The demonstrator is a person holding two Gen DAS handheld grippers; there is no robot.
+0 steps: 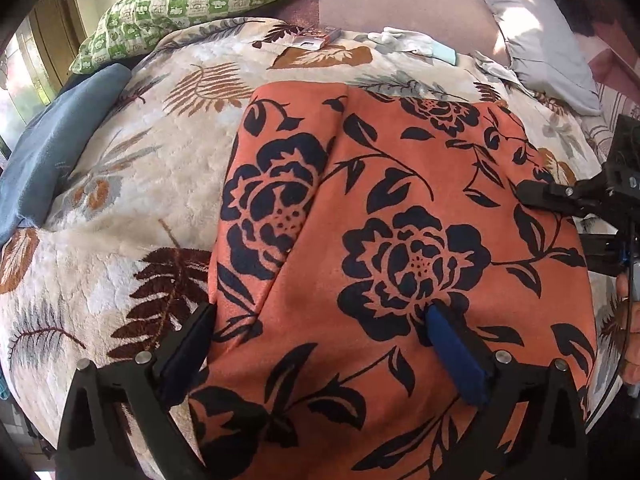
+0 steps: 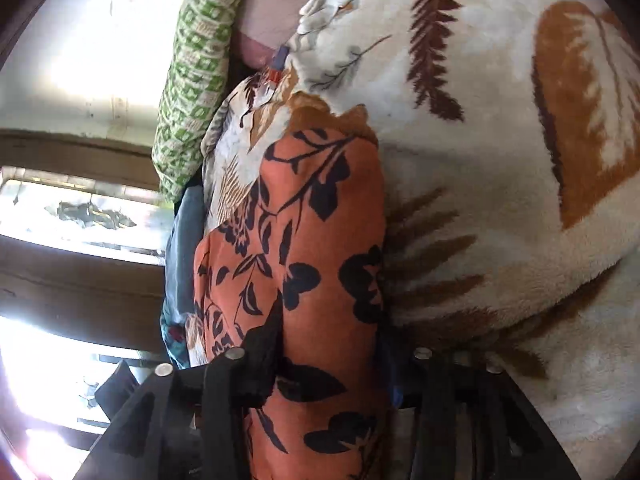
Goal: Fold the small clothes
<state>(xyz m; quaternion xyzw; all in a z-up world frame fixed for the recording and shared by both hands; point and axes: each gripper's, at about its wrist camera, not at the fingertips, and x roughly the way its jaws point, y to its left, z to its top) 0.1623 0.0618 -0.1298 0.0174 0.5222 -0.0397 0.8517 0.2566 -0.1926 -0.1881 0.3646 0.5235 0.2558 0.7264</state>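
My left gripper (image 1: pixel 320 320) stands wide over the orange floral garment (image 1: pixel 400 220), pressing nothing, while my right gripper (image 2: pixel 332 340) straddles its side edge half-spread, apparently not pinching, to fold it on the blanket (image 1: pixel 132 200).

L gripper (image 1: pixel 320 328) wide open over orange floral cloth (image 1: pixel 400 208), maybe touching.

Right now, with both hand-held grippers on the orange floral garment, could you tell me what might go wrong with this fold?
1. The left hand-held gripper stands wide open over the orange garment; closing here could bunch the flat fabric.
2. The right hand-held gripper has the garment's edge between its fingers; whether it grips is unclear, so the edge may slip.
3. The blanket underneath is plush; fingers could snag it too.
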